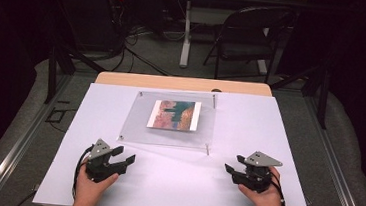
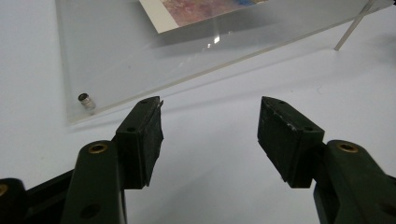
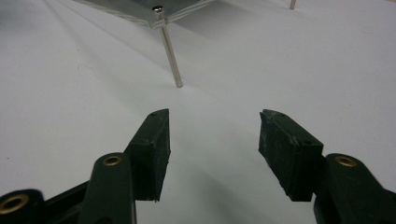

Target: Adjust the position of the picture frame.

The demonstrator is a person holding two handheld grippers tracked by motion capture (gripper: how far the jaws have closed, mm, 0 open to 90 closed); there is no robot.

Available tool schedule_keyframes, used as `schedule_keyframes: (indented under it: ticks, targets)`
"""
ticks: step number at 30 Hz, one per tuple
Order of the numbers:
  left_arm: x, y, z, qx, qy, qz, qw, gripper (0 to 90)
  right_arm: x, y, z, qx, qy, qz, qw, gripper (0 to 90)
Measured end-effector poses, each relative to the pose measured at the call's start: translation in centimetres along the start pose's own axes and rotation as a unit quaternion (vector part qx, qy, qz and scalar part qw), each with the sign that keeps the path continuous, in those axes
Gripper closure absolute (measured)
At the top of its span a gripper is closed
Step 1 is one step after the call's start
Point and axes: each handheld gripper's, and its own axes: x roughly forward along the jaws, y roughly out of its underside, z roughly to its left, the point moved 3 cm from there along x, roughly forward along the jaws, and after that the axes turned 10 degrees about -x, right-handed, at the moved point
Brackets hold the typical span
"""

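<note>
— While both hands rest near the person's edge of the white board [image 1: 249, 124], where does the clear acrylic panel [image 1: 168, 134] lie?

— It lies in the middle of the board, farther from the person than both tools. A colourful printed picture [image 1: 174, 115] sits at the panel's centre, and the panel stands raised on thin metal standoff posts at its corners.

— How does the left gripper [image 1: 122, 159] stand to the panel?

— It is near the panel's near left corner, apart from it. In the left gripper view [image 2: 210, 135] the panel's edge and a small corner bolt [image 2: 86, 100] lie just beyond the left jaw; nothing touches.

— And its jaws?

— Wide apart, with only bare white board between them.

— The right gripper [image 1: 232, 166]?

— It is near the panel's near right corner, also apart from it. In the right gripper view [image 3: 214, 140] one standoff post [image 3: 171, 51] rises from the board to the panel's corner, ahead of the jaws and slightly toward the left jaw.

— Is it holding anything?

— No. Its jaws gape wide over bare board too.
</note>
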Motion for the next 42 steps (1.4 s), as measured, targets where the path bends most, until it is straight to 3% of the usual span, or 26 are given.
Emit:
schedule_keyframes:
  ticks: [7,10,14,18,23,28,33,42]
  targets:
    - [0.7,-0.2,-0.9,0.001,0.008,0.010,0.9999,39.3,0.0,-0.6,0.0,-0.009,-0.002,0.001,1.0000,50.2]
    - [1.2,-0.9,-1.6,0.019,0.001,0.024,0.9995,37.7,0.0,-1.3,0.2,-0.025,-0.002,-0.001,0.9997,50.6]
    - [1.5,-1.4,-2.1,0.025,0.003,0.025,0.9994,37.5,0.1,-1.9,0.4,-0.024,-0.006,-0.004,0.9997,51.4]
    - [2.1,-2.3,-2.8,0.012,0.014,0.024,0.9995,37.8,0.8,-2.8,0.5,-0.027,-0.018,0.001,0.9995,51.9]
    - [2.7,-3.6,-4.2,0.020,0.025,0.012,0.9994,38.6,1.7,-4.0,0.7,-0.025,-0.027,0.007,0.9993,53.0]
    - [3.2,-4.2,-4.9,0.015,0.030,0.009,0.9994,45.1,2.4,-4.7,1.4,-0.038,-0.039,0.004,0.9985,59.7]
    - [3.8,-3.9,-5.0,-0.001,0.045,0.022,0.9987,58.3,3.4,-4.0,1.5,-0.031,-0.040,0.007,0.9987,65.5]
    - [4.8,-3.1,-5.0,0.019,0.038,0.037,0.9984,72.0,6.1,-3.5,1.2,-0.025,-0.049,0.009,0.9984,73.1]
